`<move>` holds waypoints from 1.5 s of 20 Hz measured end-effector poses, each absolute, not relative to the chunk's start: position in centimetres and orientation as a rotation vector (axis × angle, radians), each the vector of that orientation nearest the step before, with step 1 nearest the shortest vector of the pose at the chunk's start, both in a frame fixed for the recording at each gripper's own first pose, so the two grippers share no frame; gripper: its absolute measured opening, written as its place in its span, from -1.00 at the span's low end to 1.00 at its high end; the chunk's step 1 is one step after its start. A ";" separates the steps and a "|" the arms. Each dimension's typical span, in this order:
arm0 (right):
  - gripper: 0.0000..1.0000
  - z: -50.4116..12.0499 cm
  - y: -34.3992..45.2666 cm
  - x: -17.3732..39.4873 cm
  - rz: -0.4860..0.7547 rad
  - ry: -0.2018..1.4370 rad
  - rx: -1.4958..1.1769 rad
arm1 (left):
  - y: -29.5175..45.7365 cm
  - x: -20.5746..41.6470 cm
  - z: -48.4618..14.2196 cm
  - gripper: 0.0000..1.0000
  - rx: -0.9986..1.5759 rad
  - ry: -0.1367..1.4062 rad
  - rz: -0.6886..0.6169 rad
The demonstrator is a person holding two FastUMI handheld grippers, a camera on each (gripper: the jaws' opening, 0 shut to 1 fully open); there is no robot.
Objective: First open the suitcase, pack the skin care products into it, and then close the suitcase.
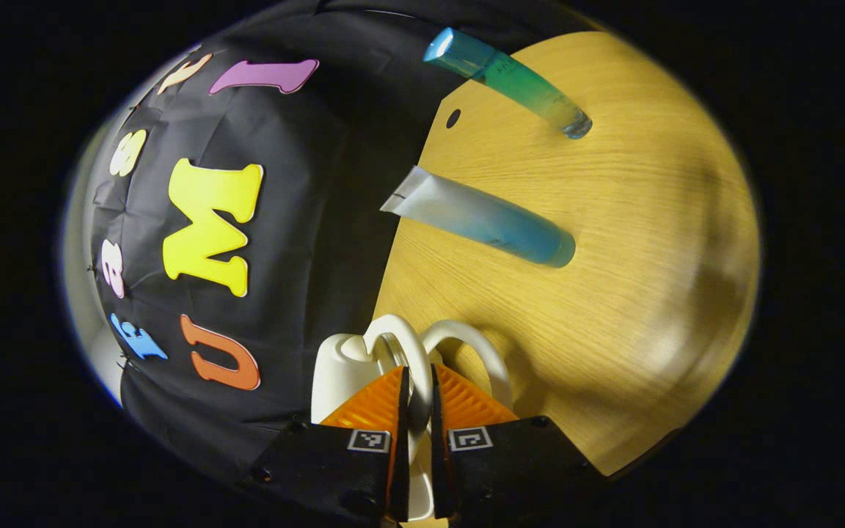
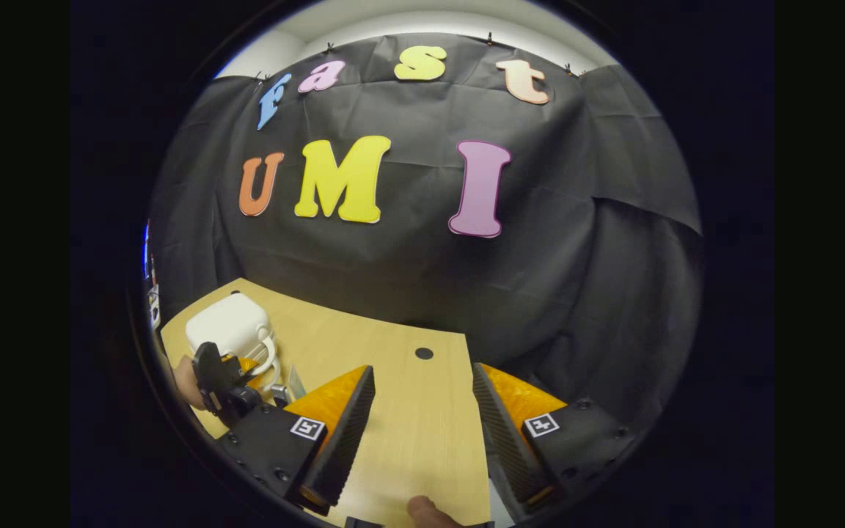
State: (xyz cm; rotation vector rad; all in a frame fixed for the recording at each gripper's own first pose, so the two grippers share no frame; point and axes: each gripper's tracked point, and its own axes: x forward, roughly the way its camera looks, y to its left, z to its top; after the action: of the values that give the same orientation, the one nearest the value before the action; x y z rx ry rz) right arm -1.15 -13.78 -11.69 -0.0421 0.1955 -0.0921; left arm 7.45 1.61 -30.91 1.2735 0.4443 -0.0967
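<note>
At the table's (image 2: 393,411) far-left corner, my left gripper (image 1: 416,411) pinches the white suitcase's (image 2: 228,326) handle loop (image 1: 400,345), two tubes (image 1: 485,220) lying crosswise just ahead, while my right gripper (image 2: 422,418) hangs wide open, well apart.

Dim booth, soft shadows on the table (image 1: 613,242), fisheye-warped edges

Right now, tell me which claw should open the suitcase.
Left. The left claw is shut on a handle of the suitcase; the right claw hangs open over bare table.
</note>
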 end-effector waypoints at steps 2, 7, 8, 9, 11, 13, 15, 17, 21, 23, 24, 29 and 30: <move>0.60 -11.3 -12.6 -1.4 -0.117 0.196 -0.031 | 1.3 6.9 -29.9 -0.79 1.221 0.464 -0.128; 0.60 -10.0 -9.8 -1.8 -0.197 0.182 -0.041 | 2.0 6.7 -25.4 -0.94 1.012 0.455 -0.152; 0.60 -9.7 -9.0 -1.9 -0.210 0.176 -0.039 | 2.4 6.8 -24.1 -0.94 0.979 0.436 -0.153; 0.60 -9.3 -8.2 -1.9 -0.218 0.169 -0.042 | 2.9 6.9 -22.7 -0.94 0.945 0.420 -0.155; 0.60 -8.8 -6.4 -1.8 -0.231 0.160 -0.059 | 4.3 6.8 -19.9 -0.94 0.868 0.395 -0.154; 0.60 -7.9 -4.3 -1.6 -0.230 0.141 -0.065 | 6.2 6.6 -17.1 -0.94 0.786 0.387 -0.157; 0.60 -7.3 -2.4 -1.3 -0.228 0.131 -0.066 | 8.8 6.6 -14.4 -0.94 0.708 0.379 -0.148; 0.59 -7.0 -0.5 -1.0 -0.223 0.128 -0.058 | 12.0 7.1 -11.8 -0.94 0.632 0.364 -0.139; 0.60 -6.8 3.0 -0.4 -0.199 0.136 -0.058 | 19.6 7.0 -9.0 -0.94 0.515 0.364 -0.092; 0.60 -6.9 4.1 -0.3 -0.189 0.144 -0.062 | 23.3 7.0 -8.5 -0.94 0.491 0.369 -0.068; 0.60 -7.0 4.5 -0.3 -0.187 0.149 -0.065 | 25.3 7.1 -8.3 -0.94 0.479 0.370 -0.052; 0.60 -8.1 5.4 -0.1 -0.182 0.194 -0.072 | 35.7 7.2 -10.8 -0.94 0.418 0.469 0.060; 0.60 -8.4 5.5 -0.1 -0.183 0.205 -0.070 | 37.6 7.4 -11.9 -0.94 0.408 0.501 0.076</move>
State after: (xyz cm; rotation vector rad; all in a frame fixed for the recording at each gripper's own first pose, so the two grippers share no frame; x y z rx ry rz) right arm -0.13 5.52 -8.43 -0.0701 0.2052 -0.1828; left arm 7.40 37.55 -11.90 0.4079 0.5007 0.0756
